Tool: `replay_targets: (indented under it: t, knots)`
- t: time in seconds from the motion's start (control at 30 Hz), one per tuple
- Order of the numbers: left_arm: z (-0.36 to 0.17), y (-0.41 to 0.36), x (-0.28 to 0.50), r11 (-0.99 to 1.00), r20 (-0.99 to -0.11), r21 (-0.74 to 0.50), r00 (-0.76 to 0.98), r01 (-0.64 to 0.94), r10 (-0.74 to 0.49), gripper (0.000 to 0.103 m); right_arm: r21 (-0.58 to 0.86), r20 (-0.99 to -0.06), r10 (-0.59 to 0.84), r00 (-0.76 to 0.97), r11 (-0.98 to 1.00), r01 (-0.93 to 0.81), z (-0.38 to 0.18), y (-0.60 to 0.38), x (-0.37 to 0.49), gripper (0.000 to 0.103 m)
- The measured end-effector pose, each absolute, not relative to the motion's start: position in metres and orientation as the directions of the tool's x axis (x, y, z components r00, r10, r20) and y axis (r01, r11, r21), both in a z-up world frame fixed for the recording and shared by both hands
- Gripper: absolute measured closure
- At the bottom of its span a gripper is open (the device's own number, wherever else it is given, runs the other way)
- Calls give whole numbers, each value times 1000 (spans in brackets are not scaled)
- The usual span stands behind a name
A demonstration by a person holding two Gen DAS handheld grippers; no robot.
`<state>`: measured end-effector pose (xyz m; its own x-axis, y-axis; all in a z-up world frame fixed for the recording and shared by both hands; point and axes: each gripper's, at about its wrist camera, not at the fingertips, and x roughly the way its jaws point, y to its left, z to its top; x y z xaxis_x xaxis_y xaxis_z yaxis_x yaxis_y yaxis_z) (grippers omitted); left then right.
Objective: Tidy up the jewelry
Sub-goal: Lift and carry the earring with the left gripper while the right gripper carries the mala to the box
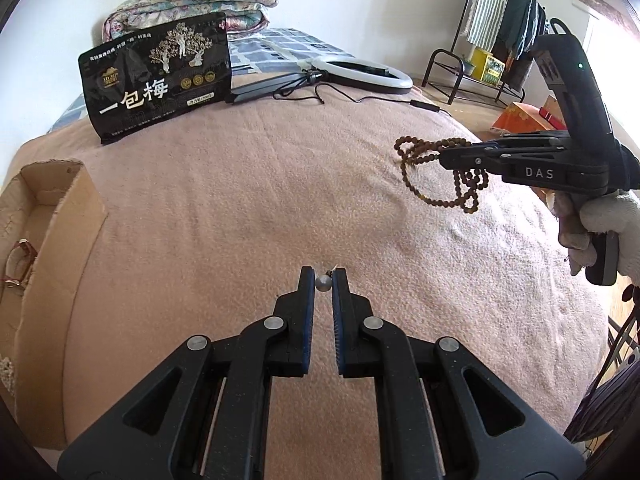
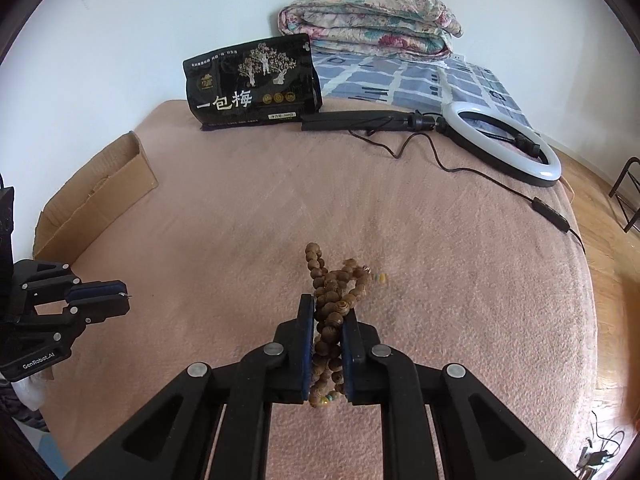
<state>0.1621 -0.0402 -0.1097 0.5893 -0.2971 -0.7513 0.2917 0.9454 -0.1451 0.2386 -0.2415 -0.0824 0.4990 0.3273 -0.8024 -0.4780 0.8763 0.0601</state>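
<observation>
Both tongs are closed on jewelry. Left tongs (image 1: 323,276) pinch a small silvery bead (image 1: 323,283) at the very tips, the blue pads nearly together, with a bit of dark thread or clasp showing just above it; what piece the bead belongs to I cannot tell. Right tongs (image 2: 329,305) clamp a bunched strand of brown wooden beads (image 2: 332,300): loops stick out past the tips and more beads fill the gap between the pads down to their base, where a few greenish and yellow ones show. From my left camera the same strand (image 1: 440,168) hangs in loops from the right tongs (image 1: 442,156), clear of the blanket. A white-gloved hand (image 1: 608,220) grips the handle of that tool.

Under both tongs lies a pink blanket (image 2: 440,280) spread over the bed. Neither piece of jewelry touches it. At the left edge of the blanket stands an open cardboard box (image 1: 68,216); inside it I see something thin and red with a gold part (image 1: 22,258), too small to name.

At the far side of the blanket a black pouch (image 2: 254,80) with white characters stands upright. Just beside it lies a ring light (image 2: 504,144) on its black stand, its cord trailing across the blanket. Behind these, a folded floral quilt (image 2: 368,24) rests on a blue checked sheet (image 2: 400,76) against the wall. Off to the right, in my left camera, a clothes rack (image 1: 504,28) stands on a wooden floor.
</observation>
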Motion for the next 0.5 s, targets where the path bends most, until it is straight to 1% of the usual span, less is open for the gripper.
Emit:
replay_targets:
  t: [0.5]
  knots:
    - [-62, -15, 124, 954, -700, -161, 652, 254, -292, 96, 96, -753, 378, 538, 873, -477, -23, -225, 182, 93]
